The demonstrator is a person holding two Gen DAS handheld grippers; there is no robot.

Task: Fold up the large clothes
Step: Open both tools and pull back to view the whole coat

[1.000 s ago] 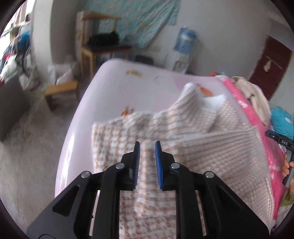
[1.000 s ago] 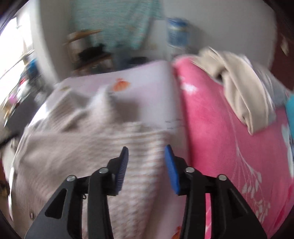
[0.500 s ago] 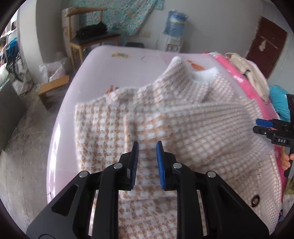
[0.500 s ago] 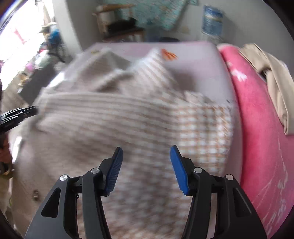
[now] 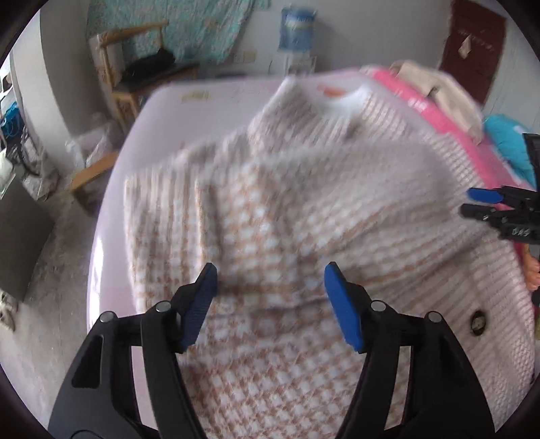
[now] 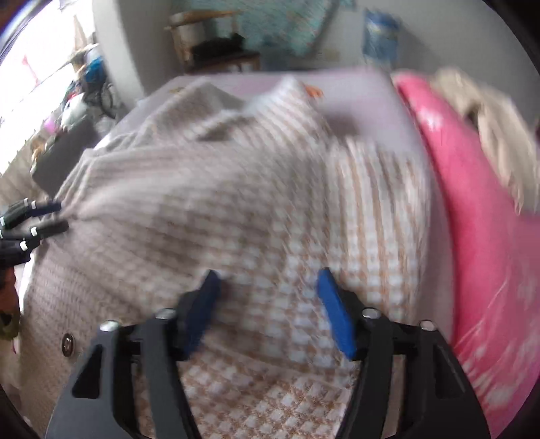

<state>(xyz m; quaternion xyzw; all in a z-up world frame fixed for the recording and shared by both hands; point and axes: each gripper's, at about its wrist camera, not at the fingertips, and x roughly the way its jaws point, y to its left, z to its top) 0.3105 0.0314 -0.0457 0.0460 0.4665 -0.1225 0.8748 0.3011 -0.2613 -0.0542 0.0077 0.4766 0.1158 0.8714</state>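
Note:
A large knit cardigan (image 5: 303,216) in a beige and white check lies spread on the pale pink bed (image 5: 216,98), collar at the far end. One sleeve is folded across its front. My left gripper (image 5: 270,304) is open and empty just above the lower part of the cardigan. My right gripper (image 6: 266,304) is open and empty above the cardigan (image 6: 236,202) near its right side. The right gripper also shows at the right edge of the left wrist view (image 5: 499,209); the left gripper shows at the left edge of the right wrist view (image 6: 30,219).
A bright pink blanket (image 6: 482,219) covers the bed's right side, with a beige garment (image 6: 486,111) heaped on it. A wooden chair (image 5: 141,64) and a water dispenser (image 5: 297,27) stand by the far wall. Bare floor lies to the bed's left.
My left gripper has opened wide and let go of the cardigan fabric. My right gripper has opened further. The sleeve now lies folded across the cardigan's front.

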